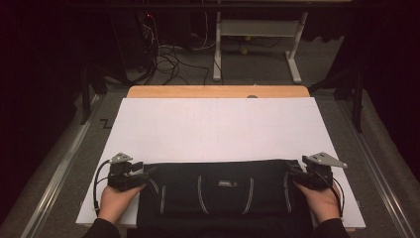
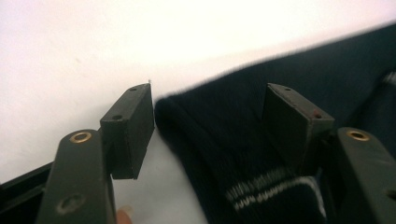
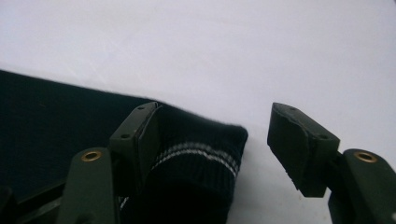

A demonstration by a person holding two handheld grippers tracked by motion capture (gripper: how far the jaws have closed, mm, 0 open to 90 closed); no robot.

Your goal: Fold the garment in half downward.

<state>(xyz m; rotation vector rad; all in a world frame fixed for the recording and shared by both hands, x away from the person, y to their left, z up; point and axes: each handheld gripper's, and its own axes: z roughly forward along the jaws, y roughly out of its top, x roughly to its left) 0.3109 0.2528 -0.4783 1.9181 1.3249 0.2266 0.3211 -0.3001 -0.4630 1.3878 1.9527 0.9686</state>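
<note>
We see a dark folded garment lying flat on the white sheet that covers the bench, at the 6 o'clock edge of it, close to the person. The garment has thin pale stripes and a small label near its middle.

Our left tool is at the 9 o'clock end of the garment and our right tool at the 3 o'clock end, each one held in a hand. In the left gripper view, the left tool is released: its jaws stand apart, with the corner of the garment between them, and the pads do not press on it. In the right gripper view, the right tool is also released; the striped corner of the garment lies just beside one jaw, and the other jaw stands apart over the white sheet.
</note>
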